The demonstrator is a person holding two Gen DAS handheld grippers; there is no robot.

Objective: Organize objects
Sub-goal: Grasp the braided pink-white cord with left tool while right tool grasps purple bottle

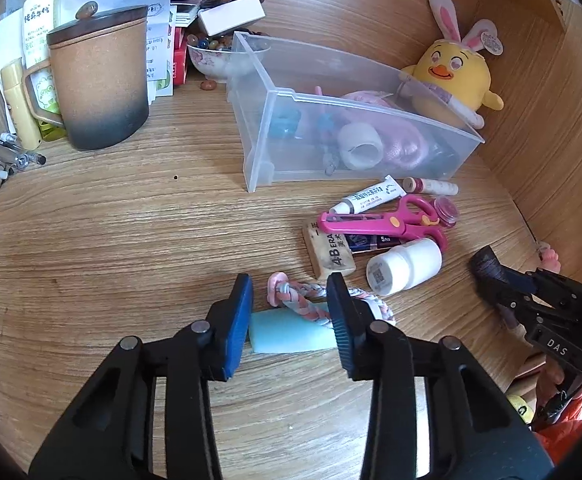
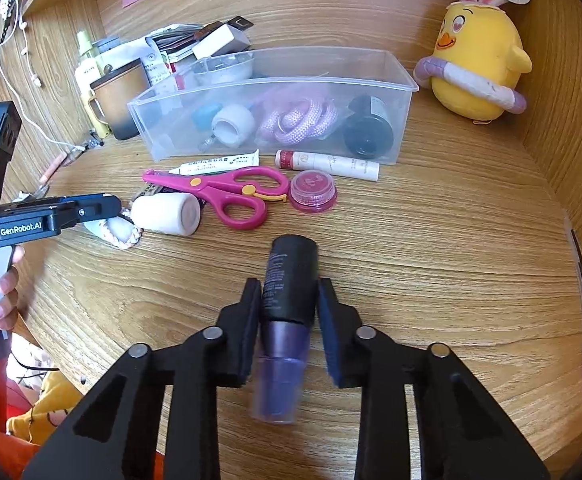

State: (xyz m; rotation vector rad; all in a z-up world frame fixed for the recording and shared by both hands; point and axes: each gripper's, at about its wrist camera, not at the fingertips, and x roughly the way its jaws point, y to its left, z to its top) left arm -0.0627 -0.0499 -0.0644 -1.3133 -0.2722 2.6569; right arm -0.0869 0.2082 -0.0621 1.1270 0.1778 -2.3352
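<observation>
We find the desk (image 1: 91, 232) bearing a clear bin (image 2: 395, 80), which stands ahead of both tools and already holds a pink cord, a white roll and a dark jar. Loose items lie between bin and tools: scissors (image 2: 227, 192), a white bottle (image 1: 405, 266), an eraser (image 1: 331, 254), a red pot (image 2: 313, 191) and two tubes hard against the bin's near wall.

The right gripper (image 2: 289, 310) holds a purple bottle (image 2: 289, 304) by its black cap. The bottle's long axis runs along the fingers, cap forward toward the bin, purple body trailing back under the tool. The pads look pressed to the cap on both sides. We judge the bin lies straight ahead and slightly left of this tool, well apart, with the scissors and pot between.

The left gripper (image 1: 291, 316) stands wide, its fingers either side of a blue block (image 1: 291, 332) and a braided band (image 1: 311, 300); neither pad touches them. We judge it the nearer tool for these two.

Only the left view shows the eraser and blue block plainly. Only the right view shows the purple bottle and the bin's full interior.
</observation>
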